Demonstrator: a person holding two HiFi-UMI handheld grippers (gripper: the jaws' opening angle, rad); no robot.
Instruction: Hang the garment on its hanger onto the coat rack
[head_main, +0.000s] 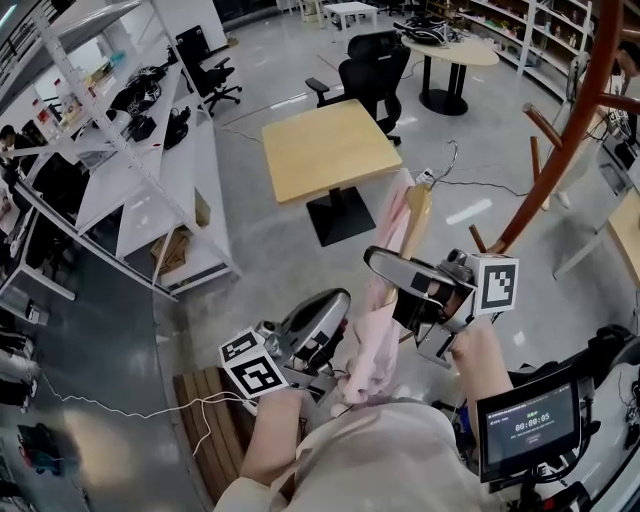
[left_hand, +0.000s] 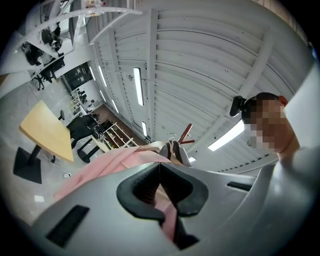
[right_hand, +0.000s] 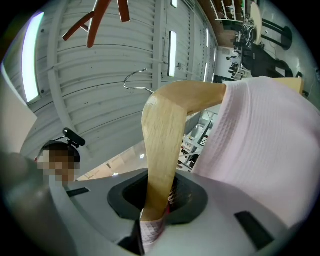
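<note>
A pink garment (head_main: 378, 305) hangs on a wooden hanger (head_main: 415, 215) between my two grippers, and its wire hook (head_main: 447, 160) points up and away. My right gripper (head_main: 378, 262) is shut on the hanger's wooden arm (right_hand: 165, 130), with a strip of pink cloth caught beside it. Lower down, my left gripper (head_main: 338, 308) is shut on a fold of the garment (left_hand: 100, 167). The reddish-brown coat rack (head_main: 575, 110) rises at the right, beyond the hook. Its pegs (right_hand: 100, 15) show above the hook (right_hand: 137, 80) in the right gripper view.
A square yellow table (head_main: 330, 150) stands ahead with a black office chair (head_main: 375, 70) behind it. White shelving (head_main: 150, 190) runs along the left. A small screen (head_main: 525, 425) is at lower right, and a wooden slatted bench (head_main: 205, 425) at lower left.
</note>
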